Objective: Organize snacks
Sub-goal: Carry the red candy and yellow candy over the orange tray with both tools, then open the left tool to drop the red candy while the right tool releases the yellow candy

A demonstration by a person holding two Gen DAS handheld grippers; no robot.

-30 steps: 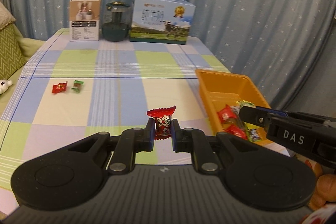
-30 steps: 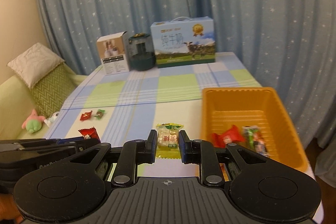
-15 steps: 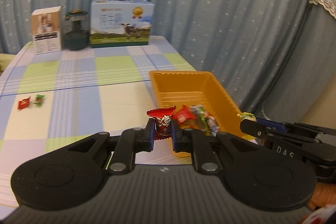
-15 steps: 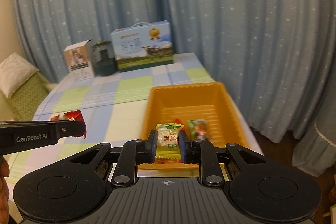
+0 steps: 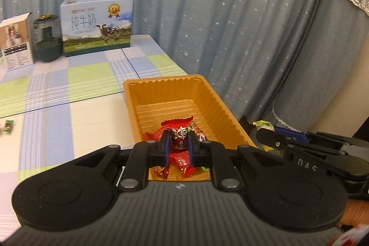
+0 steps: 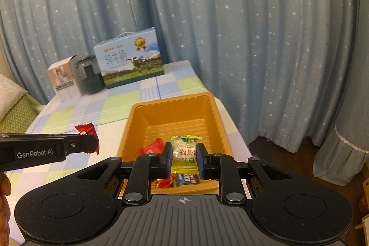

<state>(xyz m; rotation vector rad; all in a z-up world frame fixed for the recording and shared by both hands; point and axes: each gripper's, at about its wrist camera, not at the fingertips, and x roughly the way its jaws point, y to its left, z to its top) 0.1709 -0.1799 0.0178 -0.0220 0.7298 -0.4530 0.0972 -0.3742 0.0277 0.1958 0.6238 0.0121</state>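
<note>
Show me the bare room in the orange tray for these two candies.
The orange tray is bare across its far half, up to the wall nearest the milk carton. The near end is crowded with wrapped candies. Outside it, the tablecloth between the tray and the two small candies lies free.

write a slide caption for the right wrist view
Right gripper holds a yellow-green candy above the orange tray; left gripper alongside with a red candy.
</note>
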